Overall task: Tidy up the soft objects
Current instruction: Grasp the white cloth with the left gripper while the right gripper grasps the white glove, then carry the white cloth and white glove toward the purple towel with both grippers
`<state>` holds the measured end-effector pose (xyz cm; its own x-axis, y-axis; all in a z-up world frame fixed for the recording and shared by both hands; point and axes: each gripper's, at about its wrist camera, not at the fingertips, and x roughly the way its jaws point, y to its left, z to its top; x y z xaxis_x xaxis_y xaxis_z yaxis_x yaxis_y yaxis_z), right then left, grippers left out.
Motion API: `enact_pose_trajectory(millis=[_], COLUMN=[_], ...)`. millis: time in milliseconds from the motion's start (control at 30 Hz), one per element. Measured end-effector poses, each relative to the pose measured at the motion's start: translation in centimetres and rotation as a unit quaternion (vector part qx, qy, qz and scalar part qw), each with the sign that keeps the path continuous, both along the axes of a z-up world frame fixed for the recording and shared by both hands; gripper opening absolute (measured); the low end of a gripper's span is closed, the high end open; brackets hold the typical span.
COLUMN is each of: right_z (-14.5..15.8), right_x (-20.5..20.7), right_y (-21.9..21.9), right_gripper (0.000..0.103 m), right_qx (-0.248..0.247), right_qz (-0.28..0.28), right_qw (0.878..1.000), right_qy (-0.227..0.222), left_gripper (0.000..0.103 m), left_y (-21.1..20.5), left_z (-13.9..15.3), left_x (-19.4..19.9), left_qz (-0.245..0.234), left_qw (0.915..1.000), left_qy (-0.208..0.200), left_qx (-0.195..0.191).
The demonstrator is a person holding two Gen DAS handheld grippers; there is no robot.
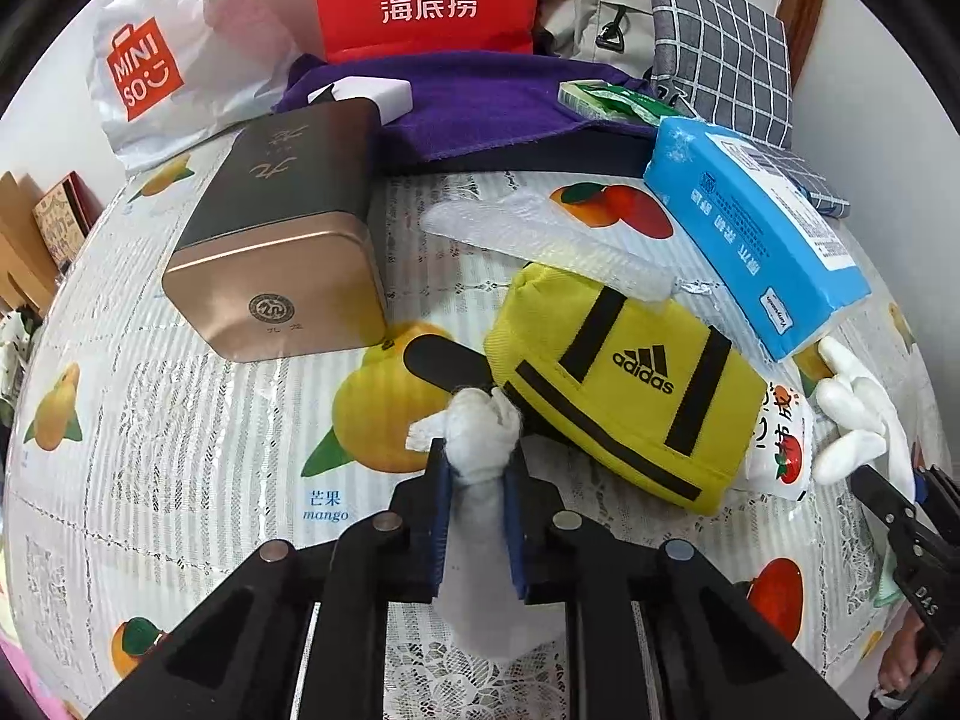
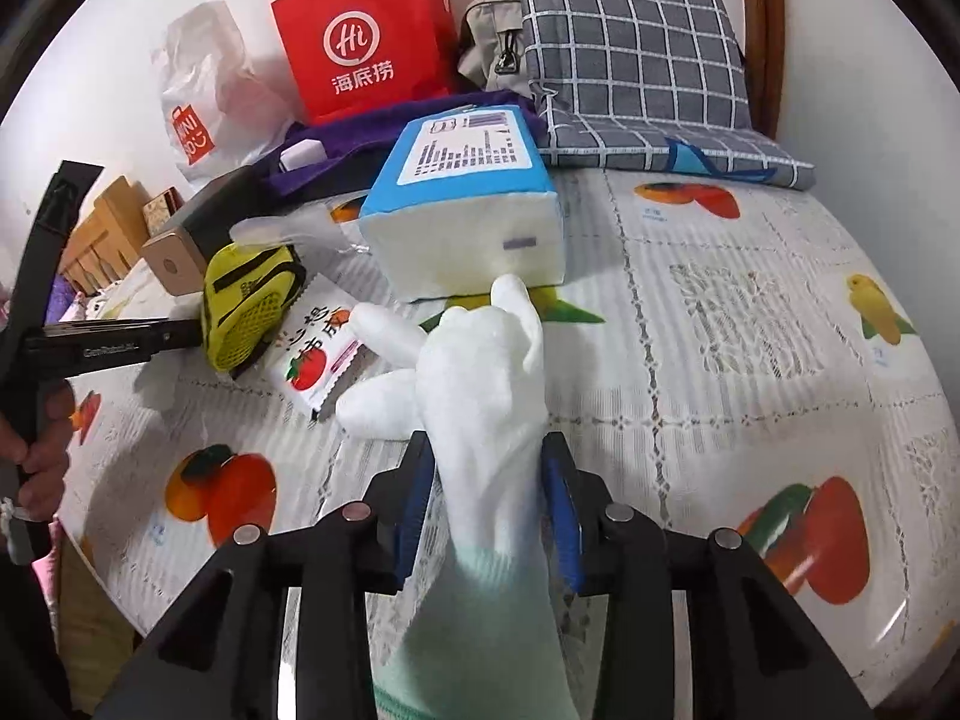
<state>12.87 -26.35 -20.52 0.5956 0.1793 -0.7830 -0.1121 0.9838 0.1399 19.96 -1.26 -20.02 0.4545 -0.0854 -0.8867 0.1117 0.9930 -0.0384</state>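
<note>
A: What sits between the blue pads of the left gripper [image 1: 478, 468]?
B: A bunched white cloth [image 1: 483, 438], pinched tight, its knot poking out past the fingertips and a tail running back toward the camera.
A: And just ahead of the tips?
B: A yellow adidas pouch [image 1: 624, 384], a little to the right, lying on the fruit-print tablecloth [image 1: 180, 420]. A black handle-like piece [image 1: 441, 360] sticks out from its left end.
A: Further out?
B: Ahead-left, a gold tin box [image 1: 282, 252]. Ahead-right, a blue tissue pack [image 1: 756, 228] and a white glove [image 1: 855, 408] by the other gripper [image 1: 906, 516], at the right edge.
</note>
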Motion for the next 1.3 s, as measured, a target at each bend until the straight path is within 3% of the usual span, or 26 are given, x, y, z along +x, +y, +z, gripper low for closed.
enact_pose_trajectory(millis=[33,100,433,833,1300], right_z=[0.0,-0.1,1.7,6.7,11.5], right_x=[0.1,0.1,-0.3,-0.6,3.4], right_y=[0.1,0.5,0.8,1.3,2.6], right_gripper=[0.034,0.008,0.008,0.008,0.008], right_qx=[-0.005,-0.016,-0.015,0.007,0.017], right_qz=[0.000,0.010,0.010,0.015,0.019], right_qw=[1.000,1.000,1.000,0.998,0.997], right_qy=[-0.003,-0.005,-0.018,-0.057,-0.079], left_gripper=[0.015,0.014,0.014,0.014,0.014], left_y=[0.2,0.4,1.1,3.5,7.0], left_z=[0.0,0.0,0.8,4.4,8.4], left_x=[-0.1,-0.3,-1.7,-2.4,-0.2], left_qz=[0.001,0.000,-0.011,0.000,0.034], left_qw=[1.0000,1.0000,0.9996,0.9979,0.9948], left_qy=[0.000,0.001,-0.002,-0.029,-0.051], left_qx=[-0.004,-0.005,-0.025,-0.059,-0.080])
